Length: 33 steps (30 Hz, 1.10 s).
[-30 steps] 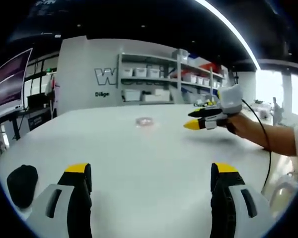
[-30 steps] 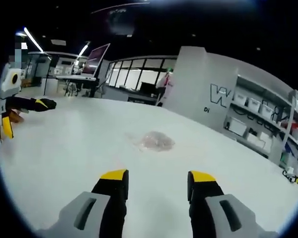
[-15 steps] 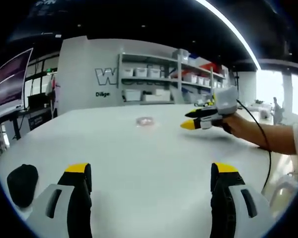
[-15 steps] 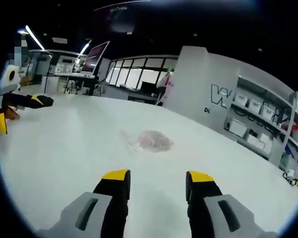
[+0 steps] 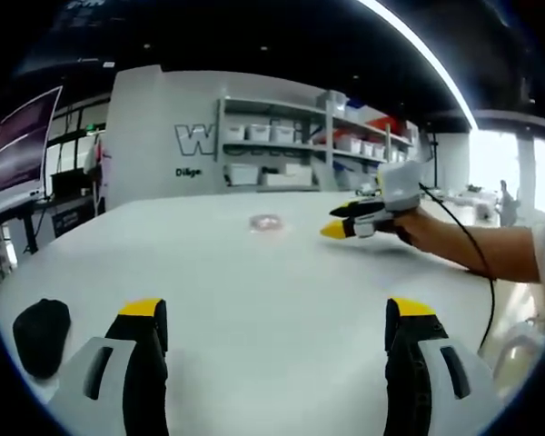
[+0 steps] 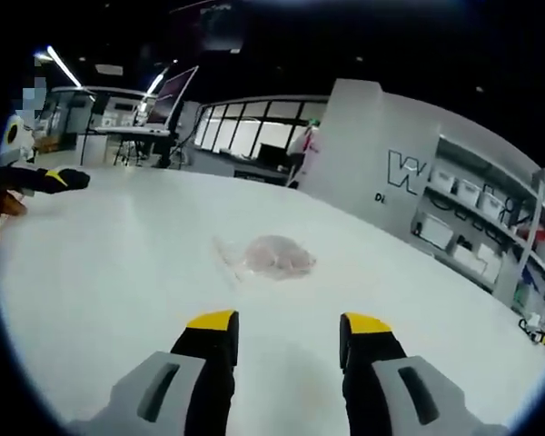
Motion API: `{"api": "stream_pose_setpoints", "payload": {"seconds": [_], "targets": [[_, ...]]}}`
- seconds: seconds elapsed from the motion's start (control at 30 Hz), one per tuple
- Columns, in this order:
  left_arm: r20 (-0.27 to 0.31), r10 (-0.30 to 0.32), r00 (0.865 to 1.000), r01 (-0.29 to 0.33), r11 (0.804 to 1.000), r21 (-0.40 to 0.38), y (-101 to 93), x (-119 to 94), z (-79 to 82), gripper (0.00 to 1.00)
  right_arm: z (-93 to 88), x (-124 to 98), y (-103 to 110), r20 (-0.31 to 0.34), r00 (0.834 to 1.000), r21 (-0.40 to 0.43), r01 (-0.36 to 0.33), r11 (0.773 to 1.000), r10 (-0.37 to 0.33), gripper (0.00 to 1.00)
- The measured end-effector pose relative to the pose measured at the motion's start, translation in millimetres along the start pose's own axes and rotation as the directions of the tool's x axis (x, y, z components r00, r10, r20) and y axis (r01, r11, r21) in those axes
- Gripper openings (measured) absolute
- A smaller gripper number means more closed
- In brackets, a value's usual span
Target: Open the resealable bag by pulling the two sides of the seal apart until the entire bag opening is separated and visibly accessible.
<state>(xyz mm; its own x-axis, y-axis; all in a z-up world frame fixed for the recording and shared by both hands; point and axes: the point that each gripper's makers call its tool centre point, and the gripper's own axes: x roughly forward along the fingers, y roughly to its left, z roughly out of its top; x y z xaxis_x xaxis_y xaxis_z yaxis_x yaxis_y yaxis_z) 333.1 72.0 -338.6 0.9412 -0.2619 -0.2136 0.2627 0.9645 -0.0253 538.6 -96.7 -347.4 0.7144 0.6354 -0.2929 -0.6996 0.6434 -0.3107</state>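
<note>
Right gripper moved closer to the resealable bag ahead; we held both it and the left gripper open, empty.

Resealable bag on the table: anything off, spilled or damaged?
Nothing stands out. The resealable bag lies flat and a bit crumpled on the white table, no spill visible. Both tongs are open and clear of it: right, left.

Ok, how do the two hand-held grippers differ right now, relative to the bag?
The right hand-held gripper sits nearer the resealable bag, aimed at it; the left hand-held gripper is farther from it. The left's jaws gape wider than the right's. Both are open, empty and above the white table.
</note>
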Motion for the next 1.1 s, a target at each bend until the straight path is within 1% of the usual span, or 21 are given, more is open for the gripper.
{"api": "stream_pose_setpoints", "payload": {"seconds": [0.33, 0.7, 0.87, 1.1], "targets": [[0.0, -0.001, 1.0, 0.001, 1.0, -0.001, 0.4, 1, -0.6, 0.99, 1.9, 12, -6, -0.004, 1.0, -0.027, 0.003, 1.0, -0.003, 0.39], [-0.005, 0.001, 1.0, -0.001, 1.0, -0.002, 0.8, 2, -2.2, 0.99, 6.6, 31, -9, -0.006, 1.0, -0.047, -0.003, 0.999, 0.003, 0.36], [-0.006, -0.001, 1.0, 0.001, 1.0, -0.002, 0.9, 3, -2.4, 0.99, 8.2, 38, -9, -0.005, 1.0, -0.068, -0.01, 0.998, 0.01, 0.35], [-0.007, -0.004, 1.0, 0.004, 1.0, -0.008, 1.5, 3, -2.4, 0.99, 8.4, 52, -17, -0.016, 1.0, -0.087, -0.01, 0.996, 0.009, 0.34]]}}
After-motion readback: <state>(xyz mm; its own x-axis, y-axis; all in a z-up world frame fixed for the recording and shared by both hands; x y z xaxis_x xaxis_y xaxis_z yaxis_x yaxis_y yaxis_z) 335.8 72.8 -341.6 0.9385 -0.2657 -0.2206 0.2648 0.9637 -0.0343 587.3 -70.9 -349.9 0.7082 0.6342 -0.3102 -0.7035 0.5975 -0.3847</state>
